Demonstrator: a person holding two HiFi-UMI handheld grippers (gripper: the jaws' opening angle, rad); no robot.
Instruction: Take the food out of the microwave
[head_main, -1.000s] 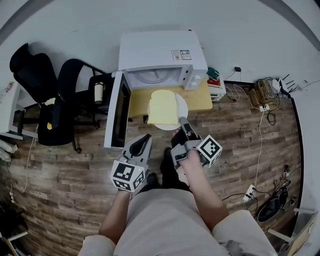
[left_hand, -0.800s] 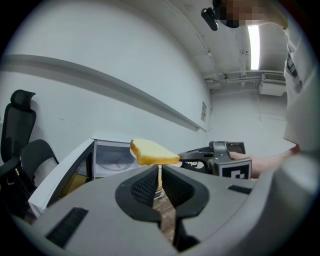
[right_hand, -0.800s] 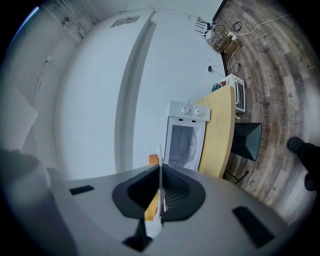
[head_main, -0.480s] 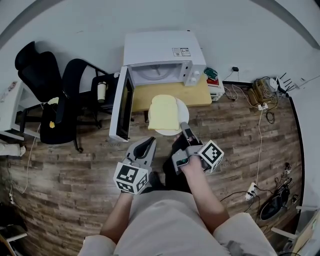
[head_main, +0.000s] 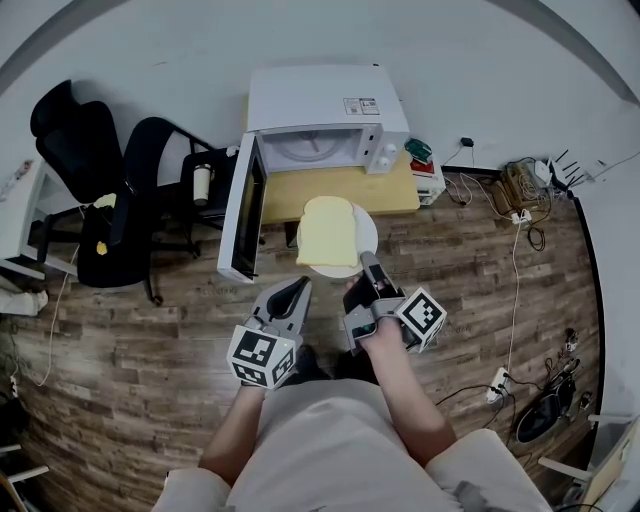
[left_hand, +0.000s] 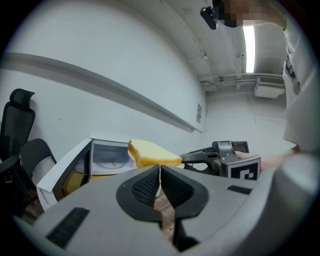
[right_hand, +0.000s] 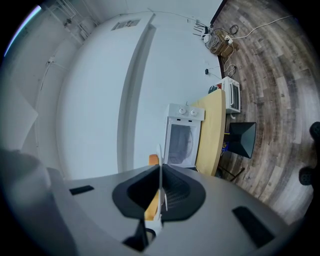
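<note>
in the head view the slice of bread (head_main: 327, 230) covers most of the plate (head_main: 367, 235), leaving only its rim bare, and together they hide part of the table (head_main: 395, 190). the label (head_main: 362, 104) on the microwave (head_main: 320, 95) is too small to read. the person (head_main: 330, 440) is cut off by that view's bottom edge. in the right gripper view the right gripper (right_hand: 160, 175) screens the bread down to an orange sliver, and the plate shows only edge-on between its jaws.

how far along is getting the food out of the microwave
Done: the bread slice on its plate is out of the microwave, whose door hangs open. In hand: the right gripper grips the plate's rim. Left to do: likely set it on the table.
</note>
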